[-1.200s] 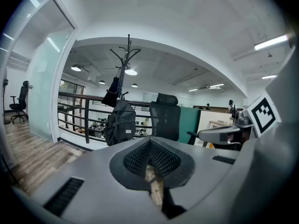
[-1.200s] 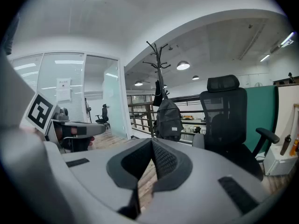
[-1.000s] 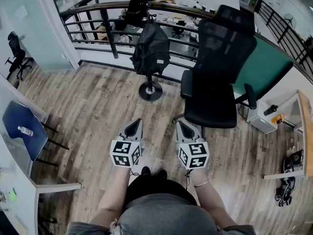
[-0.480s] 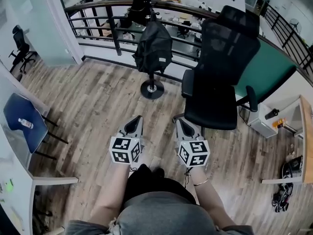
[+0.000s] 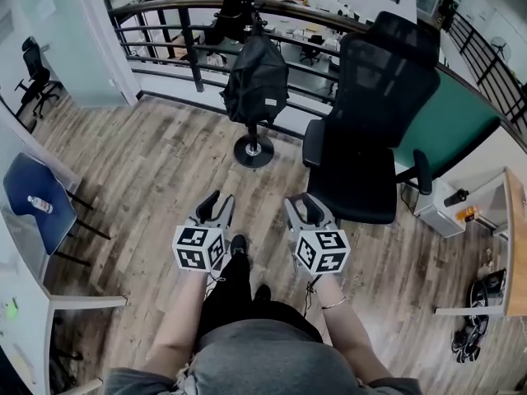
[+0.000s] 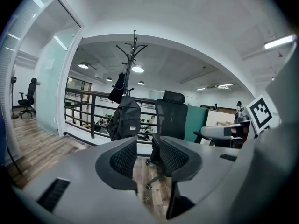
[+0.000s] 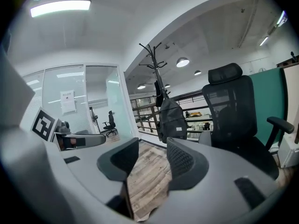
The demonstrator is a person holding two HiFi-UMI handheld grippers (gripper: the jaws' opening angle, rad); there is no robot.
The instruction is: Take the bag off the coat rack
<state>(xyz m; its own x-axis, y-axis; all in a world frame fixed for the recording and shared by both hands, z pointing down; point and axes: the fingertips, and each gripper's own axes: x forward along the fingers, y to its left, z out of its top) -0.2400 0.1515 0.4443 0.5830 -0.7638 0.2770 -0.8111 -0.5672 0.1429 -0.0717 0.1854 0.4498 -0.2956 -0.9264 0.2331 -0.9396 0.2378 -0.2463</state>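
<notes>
A black backpack [image 5: 257, 76] hangs on a black coat rack [image 5: 254, 150] that stands by the railing, well ahead of both grippers. In the left gripper view the backpack [image 6: 125, 121] hangs under the rack's hooks [image 6: 133, 50]. The right gripper view has the backpack [image 7: 172, 120] a little right of centre. My left gripper [image 5: 212, 207] and right gripper [image 5: 300, 207] are held side by side above the wooden floor, pointing toward the rack. Their jaws have just been opening. Both stand open with nothing between them.
A black mesh office chair [image 5: 370, 122] stands just right of the rack, close to my right gripper. A dark metal railing [image 5: 165, 35] runs behind the rack. At the left are a blue chair [image 5: 33, 208] and a white desk edge [image 5: 82, 303].
Both grippers' jaws, shut before, now stand apart. The person has stepped one foot forward, and both grippers have shifted a little.
</notes>
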